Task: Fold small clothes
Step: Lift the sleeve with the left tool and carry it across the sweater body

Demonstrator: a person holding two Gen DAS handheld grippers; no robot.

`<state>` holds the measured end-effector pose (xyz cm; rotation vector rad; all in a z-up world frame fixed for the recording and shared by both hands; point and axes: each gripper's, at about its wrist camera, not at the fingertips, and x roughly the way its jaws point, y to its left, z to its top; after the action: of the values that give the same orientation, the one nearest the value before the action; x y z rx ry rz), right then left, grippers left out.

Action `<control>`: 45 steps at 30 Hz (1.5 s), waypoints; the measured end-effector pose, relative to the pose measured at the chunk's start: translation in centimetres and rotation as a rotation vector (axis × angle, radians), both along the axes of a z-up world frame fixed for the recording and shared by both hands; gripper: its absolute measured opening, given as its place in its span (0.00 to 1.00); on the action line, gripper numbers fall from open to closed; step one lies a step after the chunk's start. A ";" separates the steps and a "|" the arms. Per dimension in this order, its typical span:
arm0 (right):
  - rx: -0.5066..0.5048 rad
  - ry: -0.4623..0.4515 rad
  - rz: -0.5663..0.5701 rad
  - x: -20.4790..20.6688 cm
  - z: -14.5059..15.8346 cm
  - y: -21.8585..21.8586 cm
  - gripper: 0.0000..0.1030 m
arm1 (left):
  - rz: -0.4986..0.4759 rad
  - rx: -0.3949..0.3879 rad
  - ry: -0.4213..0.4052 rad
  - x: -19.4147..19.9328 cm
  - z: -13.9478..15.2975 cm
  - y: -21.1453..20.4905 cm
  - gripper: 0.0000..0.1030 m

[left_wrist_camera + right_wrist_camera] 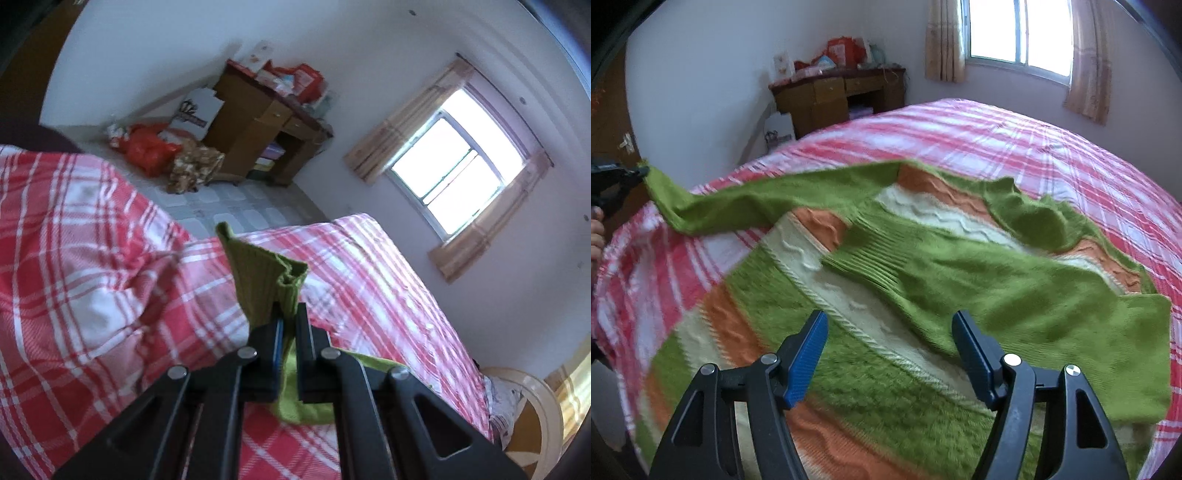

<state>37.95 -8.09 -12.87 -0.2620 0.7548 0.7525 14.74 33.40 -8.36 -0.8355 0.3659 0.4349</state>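
- On the plaid bed (pixel 1015 133): knit sweater (pixel 923 280) spread out, green with orange and cream bands.
- Left tool (pixel 290 314): clamped on the green sleeve cuff (pixel 266 277), lifted off the bed.
- Right tool (pixel 890 332): jaws apart, holding nothing, above the sweater body.
- Wooden desk (pixel 831 92) by the far wall.

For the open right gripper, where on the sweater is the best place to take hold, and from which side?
Judging from the pose, the other sleeve's ribbed cuff, lying folded across the sweater. It sits just ahead of the right gripper, whose jaws are open. Come down from above, at the cuff's free edge: ribbing gives a firm, thick lip. The left gripper already pinches the far sleeve end.
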 end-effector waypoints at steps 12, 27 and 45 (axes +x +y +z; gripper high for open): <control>0.008 -0.017 -0.007 -3.6 2.2 -4.9 0.68 | -0.099 0.064 -0.105 2.4 5.7 -2.6 0.05; 0.019 0.084 -0.088 -5.3 -0.6 -8.9 0.68 | -0.268 0.145 -0.158 7.9 10.8 -9.8 0.05; 0.007 0.089 -0.079 -7.1 -2.6 -10.6 0.68 | -0.440 0.277 -0.155 13.7 14.7 -19.8 0.05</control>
<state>30.82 -18.68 -15.47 -0.1918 0.8423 0.6950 28.39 13.58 6.32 -0.4944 0.3249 0.0079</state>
